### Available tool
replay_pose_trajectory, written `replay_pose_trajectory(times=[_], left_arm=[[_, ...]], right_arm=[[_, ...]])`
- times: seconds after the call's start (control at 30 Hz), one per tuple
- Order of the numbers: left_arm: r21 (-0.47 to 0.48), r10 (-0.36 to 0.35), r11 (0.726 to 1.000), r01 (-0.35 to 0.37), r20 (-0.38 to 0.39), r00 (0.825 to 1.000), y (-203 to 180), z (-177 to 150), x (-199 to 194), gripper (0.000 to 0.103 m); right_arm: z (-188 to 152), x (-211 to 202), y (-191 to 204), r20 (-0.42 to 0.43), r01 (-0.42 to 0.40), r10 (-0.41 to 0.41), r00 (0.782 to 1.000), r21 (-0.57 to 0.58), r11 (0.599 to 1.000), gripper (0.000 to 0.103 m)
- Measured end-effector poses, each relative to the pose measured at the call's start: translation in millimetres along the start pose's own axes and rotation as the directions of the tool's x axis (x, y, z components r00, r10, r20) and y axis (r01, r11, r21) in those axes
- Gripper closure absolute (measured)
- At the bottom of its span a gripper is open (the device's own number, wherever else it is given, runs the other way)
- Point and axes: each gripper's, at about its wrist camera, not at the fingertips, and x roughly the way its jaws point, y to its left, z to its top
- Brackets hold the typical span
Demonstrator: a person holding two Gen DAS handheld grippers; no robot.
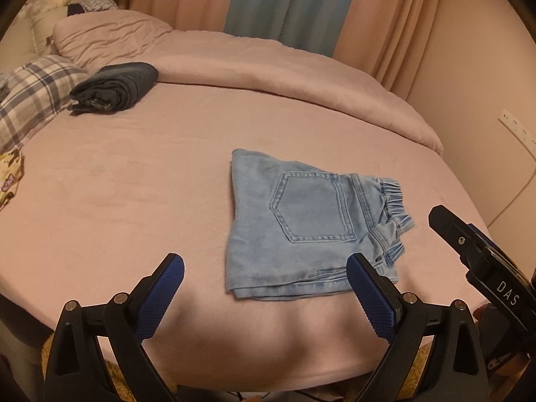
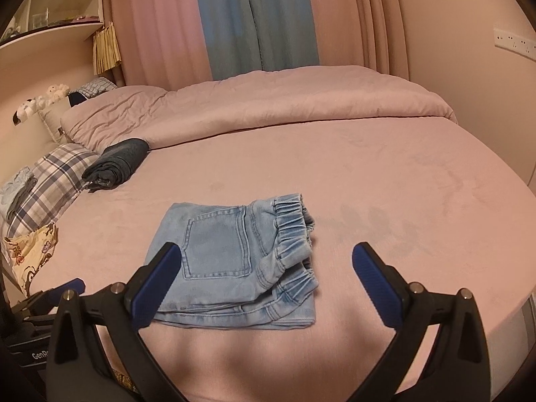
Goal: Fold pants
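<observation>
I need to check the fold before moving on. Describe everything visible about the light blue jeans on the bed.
The light blue jeans are washed denim, folded into a compact, roughly square stack of several layers. A stitched back pocket faces up, and the gathered elastic waistband bunches along the right side. The layered edges show along the near side. The stack lies flat on the pink bedsheet, near the bed's front edge. Nothing else touches it; both tools stand open, short of it.

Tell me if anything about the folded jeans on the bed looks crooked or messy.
Mostly neat. The light blue jeans lie in a flat folded stack, but the elastic waistband bunches up and layers splay at one end. Nothing is damaged.
</observation>
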Motion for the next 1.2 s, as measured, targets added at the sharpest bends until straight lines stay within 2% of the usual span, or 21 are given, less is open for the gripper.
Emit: replay_pose_trajectory(times=[0.47, 0.73, 1.2], left_arm=[[0.007, 0.013, 1.000, -0.013, -0.016, 1.000, -2.5, -2.3, 1.1, 0.005], [0.017, 0.048, 0.999, -0.048, -0.020, 0.999, -2.0, -3.5, 5.0, 0.005], [0.027, 0.050, 0.998, -0.049, -0.022, 0.999, -4.4, -6.7, 5.6, 0.005]], right_arm=[[-3.2, -2.0, 7.0, -0.010, 0.022, -0.022, 1.000, -0.018, 1.000, 0.000], [-3.6, -1.1, 3.8, -0.018, 0.031, -0.032, 0.999, -0.015, 0.999, 0.000], [-4.2, -0.3, -1.8, -0.027, 0.047, -0.047, 0.999, -0.008, 0.999, 0.000]])
